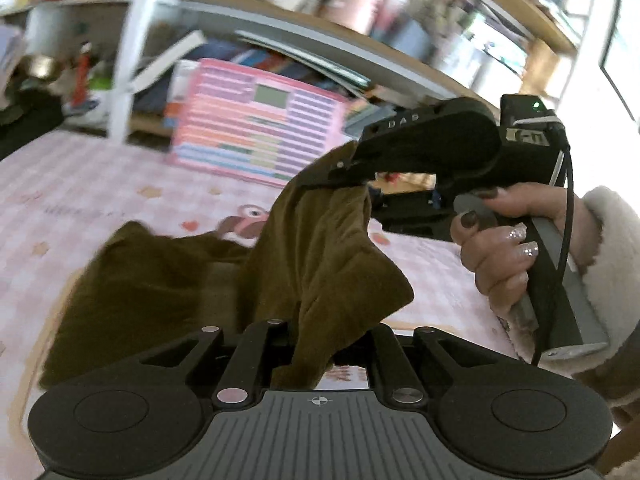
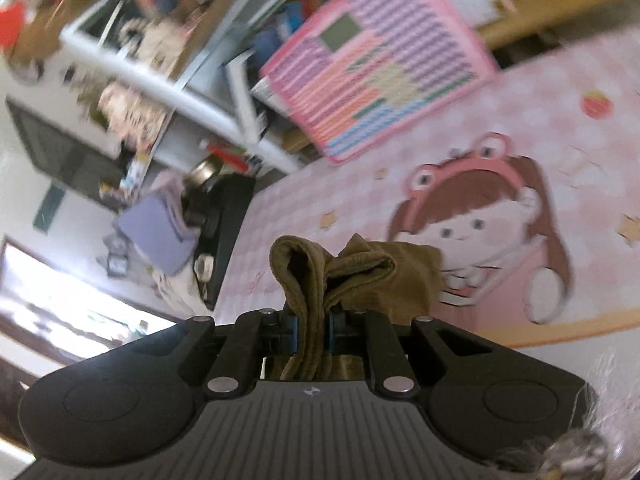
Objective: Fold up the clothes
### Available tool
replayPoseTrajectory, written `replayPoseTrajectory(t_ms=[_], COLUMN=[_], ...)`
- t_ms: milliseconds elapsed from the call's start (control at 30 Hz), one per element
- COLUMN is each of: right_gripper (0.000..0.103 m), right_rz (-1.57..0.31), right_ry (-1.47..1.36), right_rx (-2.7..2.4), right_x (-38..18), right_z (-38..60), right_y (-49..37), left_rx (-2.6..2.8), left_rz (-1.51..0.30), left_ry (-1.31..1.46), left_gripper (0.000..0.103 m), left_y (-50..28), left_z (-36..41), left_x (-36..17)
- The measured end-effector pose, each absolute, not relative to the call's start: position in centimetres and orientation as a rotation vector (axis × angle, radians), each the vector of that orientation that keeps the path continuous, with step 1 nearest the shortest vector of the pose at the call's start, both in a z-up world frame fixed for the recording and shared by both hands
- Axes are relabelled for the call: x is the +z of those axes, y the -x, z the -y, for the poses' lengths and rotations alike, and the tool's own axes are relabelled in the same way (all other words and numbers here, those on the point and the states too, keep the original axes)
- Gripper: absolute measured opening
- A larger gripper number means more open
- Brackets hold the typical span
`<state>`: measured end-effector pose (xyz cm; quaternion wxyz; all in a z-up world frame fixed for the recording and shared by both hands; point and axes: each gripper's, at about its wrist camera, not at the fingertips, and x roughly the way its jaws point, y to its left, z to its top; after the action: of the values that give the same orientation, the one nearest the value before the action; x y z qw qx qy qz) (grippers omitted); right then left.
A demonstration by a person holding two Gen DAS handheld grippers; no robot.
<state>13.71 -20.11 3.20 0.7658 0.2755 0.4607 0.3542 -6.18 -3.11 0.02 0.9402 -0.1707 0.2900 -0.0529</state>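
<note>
Olive garment (image 1: 328,248) hangs pinched in both claws, probably by its edge.

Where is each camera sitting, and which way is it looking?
Left wrist: sits on the left gripper, facing across the pink checked mat; shows the right gripper and the hand holding it.
Right wrist: sits on the right gripper, facing the mat's cartoon girl; a fuzzy sleeve shows.
Shared: olive-brown velvety garment, pink grid-patterned board.
</note>
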Motion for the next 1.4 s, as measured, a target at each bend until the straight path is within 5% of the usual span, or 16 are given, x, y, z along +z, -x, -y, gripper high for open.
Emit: replayPoseTrajectory(t_ms=[167, 267, 333, 400, 600, 833, 900, 967, 1067, 1200, 1333, 1400], right_gripper=[0.013, 0.027, 0.052, 0.054, 0.065, 0.076, 0.076, 0.076, 0.076, 0.076, 0.076, 0.076], right_rz=[-1.002, -1.027, -1.039, -1.007, -0.87, -0.832, -0.872, -0.906, -0.9, -0.905, -0.93, -0.922], right_ry=[-0.506, -0.469, -0.471, -0.509, -0.415, -0.265, -0.258, -0.24, -0.18, -0.132, -0.124, -0.115], right_rx=[0.786, 0.76, 0.754, 0.737, 0.551, 0.257, 0.244, 0.233, 0.229, 0.221, 0.245, 0.245], right_x=[3.1, 2.1, 1.5, 1.7, 2.4, -1.3, -2.7, -4.0, -4.4, -5.1, -6.2, -6.0], right_z=[13.6, 10.0, 8.1, 7.5, 9.9, 13.5, 13.0, 12.2, 10.8, 9.0, 8.1, 8.0], right_y=[-12.7, -12.5, -12.4, -12.0, -8.6, -0.2, 0.9, 1.5, 1.9, 1.2, 1.0, 1.2], left_rx=[-0.059, -0.044, -0.026, 0.005, -0.089, -0.196, -0.23, -0.281, -0.341, -0.245, -0.286, -0.29], left_rz=[-0.612, -0.683, -0.726, -0.749, -0.748, -0.77, -0.77, -0.71, -0.582, -0.802, -0.788, -0.75], left_ry=[0.451, 0.493, 0.504, 0.491, 0.469, 0.42, 0.364, 0.294, 0.234, 0.338, 0.396, 0.439], left_gripper=[0.014, 0.023, 0.041, 0.053, 0.061, 0.056, 0.015, 0.01, 0.01, 0.015, 0.019, 0.039], left_y=[7.5, 7.5, 7.7, 8.2, 5.7, -0.3, -1.0, -0.6, 1.1, -2.0, -2.4, -2.4], left_z=[-1.9, -5.6, -8.1, -10.3, -13.3, -13.0, -12.1, -11.2, -11.1, -13.9, -15.1, -15.8], left_x=[-0.9, -1.7, -2.3, -2.7, -3.0, -4.0, -4.2, -3.1, -0.8, -5.8, -6.4, -5.7])
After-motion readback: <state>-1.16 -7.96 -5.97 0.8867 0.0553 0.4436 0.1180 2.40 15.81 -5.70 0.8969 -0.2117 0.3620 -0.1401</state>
